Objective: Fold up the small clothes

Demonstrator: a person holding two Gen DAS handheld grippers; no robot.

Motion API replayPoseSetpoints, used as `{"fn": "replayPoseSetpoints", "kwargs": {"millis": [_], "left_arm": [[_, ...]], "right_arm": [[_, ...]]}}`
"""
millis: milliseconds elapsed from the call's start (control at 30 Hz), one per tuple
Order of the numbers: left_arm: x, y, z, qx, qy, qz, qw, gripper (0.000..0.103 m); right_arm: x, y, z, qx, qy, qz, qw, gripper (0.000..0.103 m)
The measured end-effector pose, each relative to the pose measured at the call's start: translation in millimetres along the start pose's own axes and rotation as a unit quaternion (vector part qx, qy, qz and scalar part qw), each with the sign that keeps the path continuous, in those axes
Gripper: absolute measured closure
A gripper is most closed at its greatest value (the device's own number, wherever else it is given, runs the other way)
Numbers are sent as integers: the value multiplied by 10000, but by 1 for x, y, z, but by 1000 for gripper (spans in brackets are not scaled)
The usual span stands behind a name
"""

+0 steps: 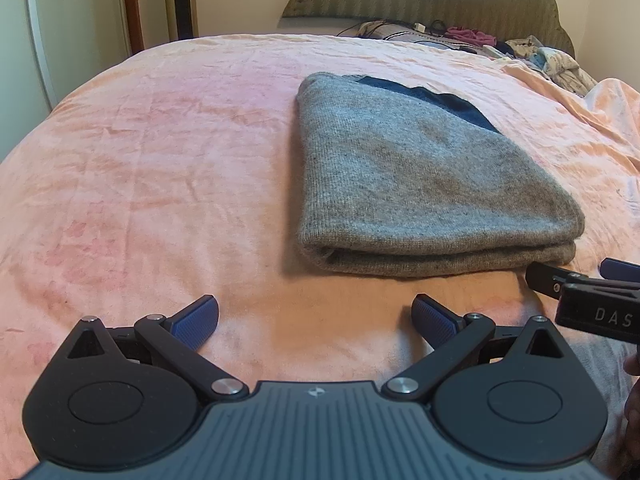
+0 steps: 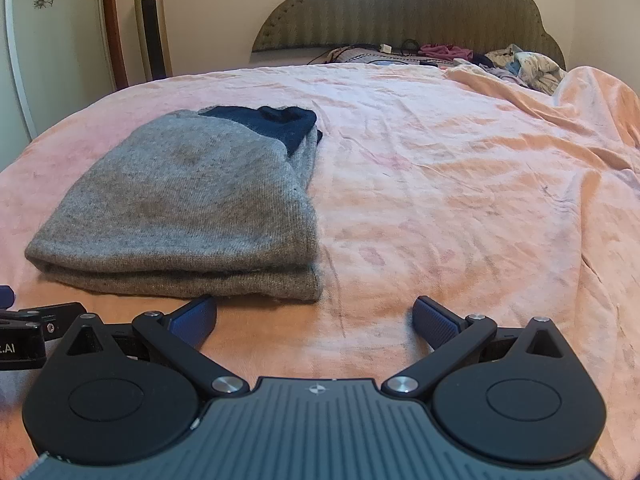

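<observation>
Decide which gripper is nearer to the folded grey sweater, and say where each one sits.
Right, narrowly. The right gripper sits at the grey sweater's near right corner, one finger nearly touching it. The left gripper is further back, off its near left corner.

Right tongs (image 1: 600, 292) cut off by the right edge in the left wrist view; spread not readable there. Left tongs (image 2: 16, 320) clipped by the left edge in the right wrist view. Grey garment (image 2: 188, 208): inner layers hidden under the top fold, only a navy part (image 2: 276, 124) shows. Pile of clothes (image 2: 524, 64) by the bed's head edge too small and jumbled to identify. Headboard (image 1: 432, 0) top cropped.
</observation>
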State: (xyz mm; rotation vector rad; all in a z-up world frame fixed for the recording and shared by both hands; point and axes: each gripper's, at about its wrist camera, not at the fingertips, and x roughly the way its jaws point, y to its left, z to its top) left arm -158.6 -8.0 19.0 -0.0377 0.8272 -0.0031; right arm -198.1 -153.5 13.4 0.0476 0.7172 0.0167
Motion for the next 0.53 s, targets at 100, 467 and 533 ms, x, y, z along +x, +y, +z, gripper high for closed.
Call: {"fn": "replayPoseSetpoints", "kwargs": {"millis": [100,467,533], "left_arm": [[-2,3,1,-72,34,-45,10000,0],[-15,14,-2,-324,-300,105,9990,0],[-17,20,3,-358,-341,75,9988,0]], "right_arm": [[-4,-4,3,111,-35,48,9999,0],[0,-2,1,-66,76,81,9999,0],[0,-4,3,-44,75,80,9999,0]]}}
